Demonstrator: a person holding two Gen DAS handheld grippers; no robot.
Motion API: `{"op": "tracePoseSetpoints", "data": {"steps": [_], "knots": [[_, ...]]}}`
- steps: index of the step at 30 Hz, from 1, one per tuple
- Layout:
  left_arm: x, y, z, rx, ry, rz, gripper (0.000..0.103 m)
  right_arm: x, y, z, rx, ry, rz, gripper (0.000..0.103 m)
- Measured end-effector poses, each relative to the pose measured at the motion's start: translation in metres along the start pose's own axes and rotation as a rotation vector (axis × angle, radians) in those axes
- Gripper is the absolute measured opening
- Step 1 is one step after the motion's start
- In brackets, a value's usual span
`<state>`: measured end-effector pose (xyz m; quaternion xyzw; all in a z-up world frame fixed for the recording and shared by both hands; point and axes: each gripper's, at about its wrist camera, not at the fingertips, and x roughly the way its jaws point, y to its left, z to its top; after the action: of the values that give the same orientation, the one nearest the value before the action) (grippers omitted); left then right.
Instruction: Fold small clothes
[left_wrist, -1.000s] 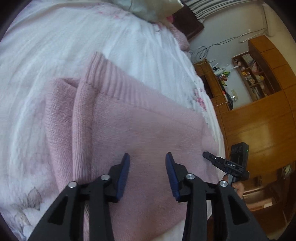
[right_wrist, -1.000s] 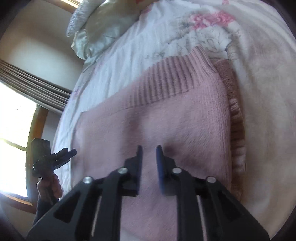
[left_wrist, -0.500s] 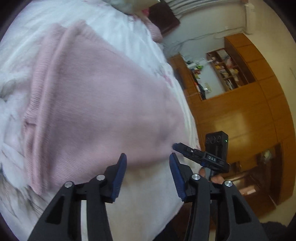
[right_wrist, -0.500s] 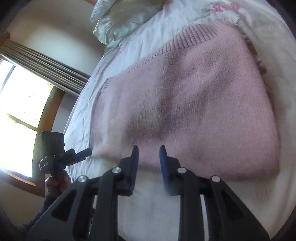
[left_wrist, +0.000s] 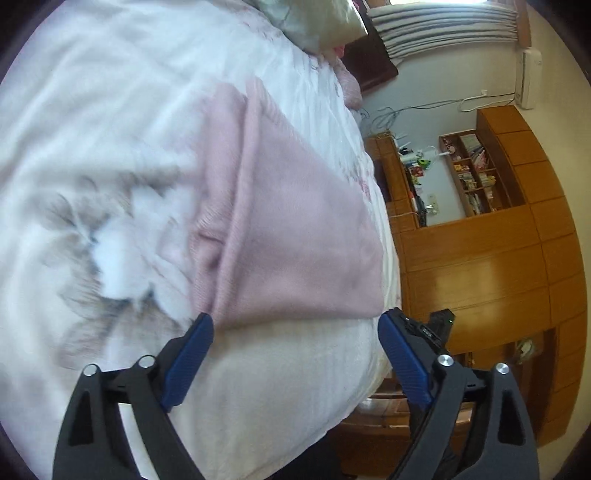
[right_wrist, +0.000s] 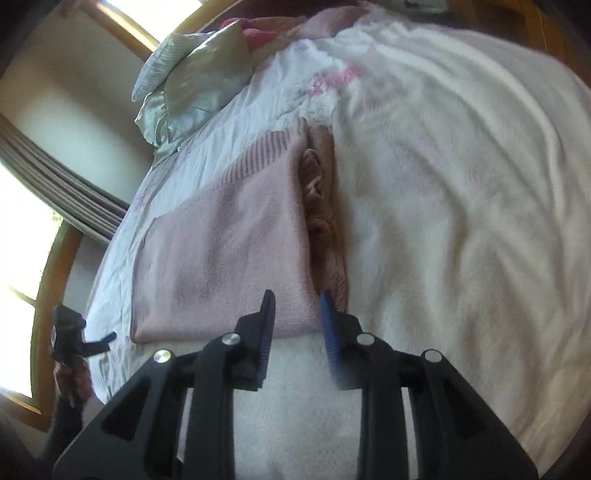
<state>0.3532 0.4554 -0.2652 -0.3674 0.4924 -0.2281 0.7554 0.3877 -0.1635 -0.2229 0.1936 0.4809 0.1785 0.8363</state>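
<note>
Folded pink knit sweater (left_wrist: 295, 229) lies flat near bed's (left_wrist: 277, 376) front edge. It's soft, light, floppy; we'd pinch its ribbed hem. Left gripper (left_wrist: 295, 347) fingers wide, right gripper (right_wrist: 295, 314) narrow, both empty.

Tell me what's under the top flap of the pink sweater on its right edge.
Under the pink sweater top flap, bunched knit layers with a striped ribbed bit poke out along that edge. How far they run under is hidden. It all lies on the white bedspread.
</note>
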Motion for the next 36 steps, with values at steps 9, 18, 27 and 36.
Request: {"op": "tracePoseSetpoints", "data": {"steps": [9, 18, 27, 36], "knots": [[0.039, 0.019, 0.090, -0.087, 0.102, 0.038, 0.099, 0.055, 0.200, -0.116, -0.735, -0.063, -0.217, 0.067], [0.104, 0.038, 0.151, -0.112, 0.139, 0.052, 0.099, 0.153, 0.278, -0.187, -1.193, -0.161, -0.466, 0.073], [0.136, 0.016, 0.172, -0.013, 0.206, -0.006, 0.099, 0.213, 0.306, -0.191, -1.281, -0.172, -0.523, 0.067], [0.150, 0.027, 0.186, -0.061, 0.237, -0.049, 0.099, 0.239, 0.342, -0.187, -1.288, -0.191, -0.500, 0.062]]}}
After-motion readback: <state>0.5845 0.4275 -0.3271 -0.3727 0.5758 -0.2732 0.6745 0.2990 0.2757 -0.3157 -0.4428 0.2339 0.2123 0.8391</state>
